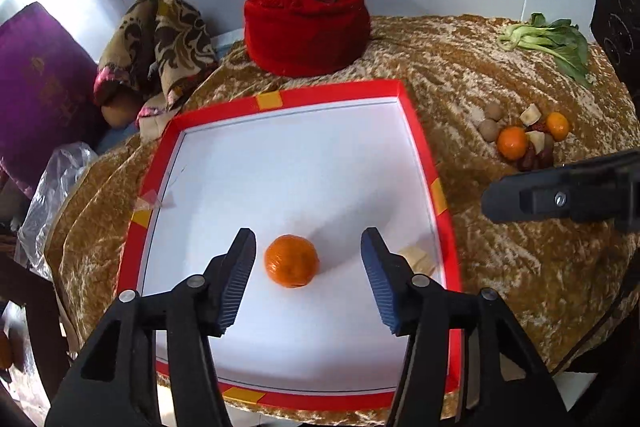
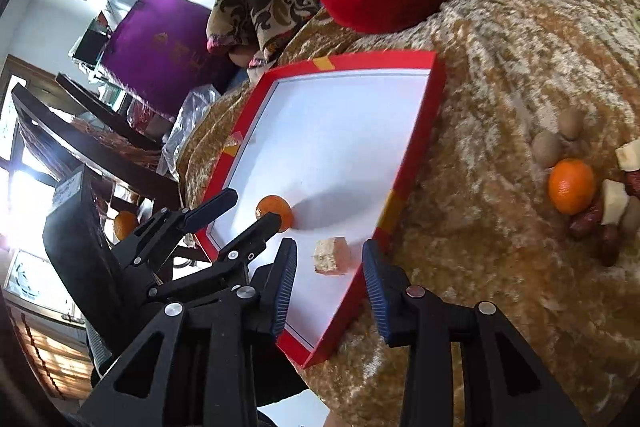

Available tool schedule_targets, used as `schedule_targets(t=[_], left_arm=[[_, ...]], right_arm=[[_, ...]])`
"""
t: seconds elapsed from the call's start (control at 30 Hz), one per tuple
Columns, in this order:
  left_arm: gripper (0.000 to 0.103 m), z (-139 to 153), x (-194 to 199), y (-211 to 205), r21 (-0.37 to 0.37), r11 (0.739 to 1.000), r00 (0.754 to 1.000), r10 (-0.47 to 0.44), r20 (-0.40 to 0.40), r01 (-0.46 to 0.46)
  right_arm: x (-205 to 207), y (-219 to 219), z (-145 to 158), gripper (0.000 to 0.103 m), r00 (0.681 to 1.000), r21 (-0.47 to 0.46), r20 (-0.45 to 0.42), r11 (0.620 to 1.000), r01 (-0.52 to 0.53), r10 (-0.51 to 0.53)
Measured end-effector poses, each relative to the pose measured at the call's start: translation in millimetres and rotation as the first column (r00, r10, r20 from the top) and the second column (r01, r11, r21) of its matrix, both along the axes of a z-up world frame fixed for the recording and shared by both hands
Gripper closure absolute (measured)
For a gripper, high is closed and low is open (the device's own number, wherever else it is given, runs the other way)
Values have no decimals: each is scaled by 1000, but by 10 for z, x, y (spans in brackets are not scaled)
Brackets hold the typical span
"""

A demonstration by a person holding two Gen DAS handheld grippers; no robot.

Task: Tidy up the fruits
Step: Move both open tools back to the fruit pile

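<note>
Left tool (image 1: pixel 308 269) poised low over a red-rimmed white tray (image 1: pixel 416 131), jaws spread wide, an orange (image 1: pixel 291 261) resting on the tray floor between the blue-padded fingers (image 1: pixel 236 283) but touching neither. Right tool (image 2: pixel 330 269) likewise parted and clamped on nothing, framing a pale cut fruit chunk (image 2: pixel 331 255) that lies in the tray's near right corner, just inside the rim. Same chunk only partly seen from the left wrist, half hidden behind a finger (image 1: pixel 418 259).

On the gold crushed-velvet cloth (image 1: pixel 500 267) covering the table, well apart from the tray to its right, a loose cluster of remaining produce: two more oranges (image 1: pixel 512 143) (image 1: pixel 557 125), two round brown fruits (image 1: pixel 493 111) (image 1: pixel 488 130), pale cut pieces (image 1: pixel 531 115), and dark red oblong fruits (image 2: pixel 586 221), possibly dates, though too small to tell for certain.

Beyond the tray, a red velvet pouch (image 1: pixel 307 27) tied at the top. Leafy greens (image 1: pixel 556 41) at the far right edge of the table. Patterned brown fabric (image 1: pixel 160 35) and a purple cushion (image 1: pixel 40 83) off to the left, clear plastic (image 1: pixel 60 179) bunched below them.
</note>
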State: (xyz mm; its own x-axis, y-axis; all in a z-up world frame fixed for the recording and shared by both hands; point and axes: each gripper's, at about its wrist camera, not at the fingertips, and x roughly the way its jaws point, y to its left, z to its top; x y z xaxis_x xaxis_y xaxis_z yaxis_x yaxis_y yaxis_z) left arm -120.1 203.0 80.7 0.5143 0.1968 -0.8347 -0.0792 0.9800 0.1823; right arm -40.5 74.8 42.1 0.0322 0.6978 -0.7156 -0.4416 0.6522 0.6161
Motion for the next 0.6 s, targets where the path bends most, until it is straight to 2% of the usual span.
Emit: schedule_targets(t=[0.17, 0.37, 0.47, 0.6], left_arm=[[47, 18, 121, -440, 17, 992, 992, -123, 13, 122], [46, -9, 337, -951, 1, 972, 972, -234, 7, 234], [45, -56, 510, -1122, -25, 965, 965, -263, -8, 263], [45, -167, 694, -1255, 18, 949, 949, -314, -33, 315]], right_arm=[[201, -611, 110, 63, 990, -5, 2, 990, 138, -138], [471, -1330, -33, 63, 946, -74, -64, 947, 313, -318], [559, -1495, -143, 63, 926, -103, -107, 930, 352, -362], [622, -1476, -285, 63, 920, -134, -143, 928, 348, -365]])
